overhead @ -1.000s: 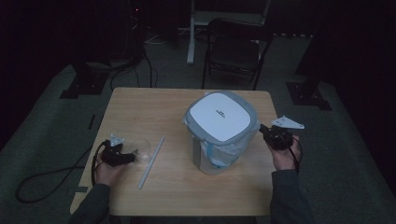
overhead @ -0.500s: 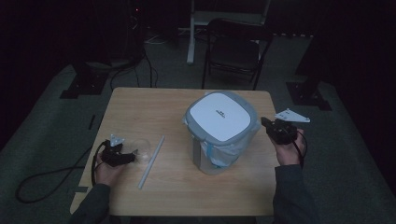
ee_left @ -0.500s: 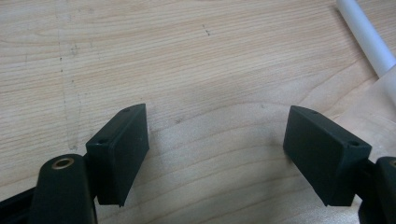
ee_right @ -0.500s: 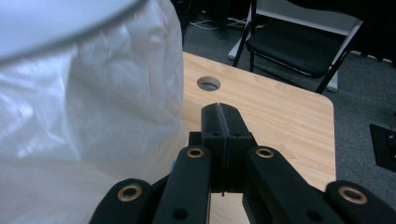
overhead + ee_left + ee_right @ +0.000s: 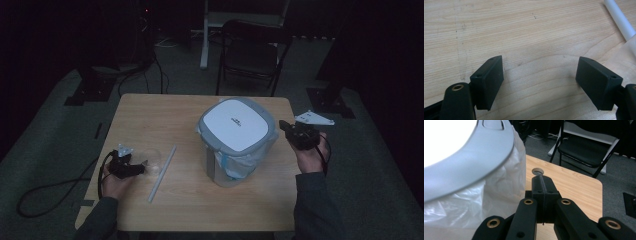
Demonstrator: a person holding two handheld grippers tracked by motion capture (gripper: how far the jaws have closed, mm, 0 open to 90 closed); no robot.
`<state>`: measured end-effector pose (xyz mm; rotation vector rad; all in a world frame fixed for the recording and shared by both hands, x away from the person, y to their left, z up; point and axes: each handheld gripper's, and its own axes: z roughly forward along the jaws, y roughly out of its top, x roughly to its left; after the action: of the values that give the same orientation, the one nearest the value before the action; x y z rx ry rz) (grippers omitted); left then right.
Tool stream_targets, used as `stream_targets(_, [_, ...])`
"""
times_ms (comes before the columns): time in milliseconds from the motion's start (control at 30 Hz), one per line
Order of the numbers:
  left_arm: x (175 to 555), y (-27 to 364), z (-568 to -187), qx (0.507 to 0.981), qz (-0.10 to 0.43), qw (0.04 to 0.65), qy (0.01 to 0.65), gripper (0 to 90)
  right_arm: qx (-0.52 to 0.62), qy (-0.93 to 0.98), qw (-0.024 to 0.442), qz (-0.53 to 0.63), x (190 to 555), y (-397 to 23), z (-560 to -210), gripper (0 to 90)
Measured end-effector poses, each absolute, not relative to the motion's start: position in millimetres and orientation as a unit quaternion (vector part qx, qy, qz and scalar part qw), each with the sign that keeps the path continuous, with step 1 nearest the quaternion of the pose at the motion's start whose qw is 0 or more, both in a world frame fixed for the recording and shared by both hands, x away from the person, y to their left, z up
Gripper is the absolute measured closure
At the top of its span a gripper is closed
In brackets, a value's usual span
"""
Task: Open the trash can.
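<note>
A small bin [image 5: 235, 150] with a white and grey lid [image 5: 237, 124] and a clear plastic liner [image 5: 245, 160] stands on the right half of the wooden table [image 5: 160, 115]. My right gripper [image 5: 285, 126] hovers just right of the lid's edge, its jaws pressed together with nothing between them. In the right gripper view the shut jaws [image 5: 541, 181] point past the lid [image 5: 469, 157] and the crumpled liner [image 5: 499, 192]. My left gripper [image 5: 141, 167] rests low at the table's left. Its jaws [image 5: 539, 77] stand wide open over bare wood.
A white tube [image 5: 162, 172] lies on the table right of the left gripper, also at the top right of the left gripper view as the tube [image 5: 621, 20]. A clear plastic piece [image 5: 151, 157] lies beside it. A folding chair [image 5: 250, 55] stands behind the table. A cable hole [image 5: 537, 171] marks the tabletop.
My right gripper has risen a little beside the bin, still shut. The left gripper has stayed where it was.
</note>
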<state>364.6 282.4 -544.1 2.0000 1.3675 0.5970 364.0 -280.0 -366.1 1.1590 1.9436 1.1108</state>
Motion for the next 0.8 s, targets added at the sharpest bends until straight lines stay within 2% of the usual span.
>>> stream_targets(800, [364.5, 282.3, -544.1, 0.760, 0.227, 0.318, 0.520, 23.2, 0.406, 0.739, 0.304, 0.443, 371.3, -261.6, -339.0, 89.5])
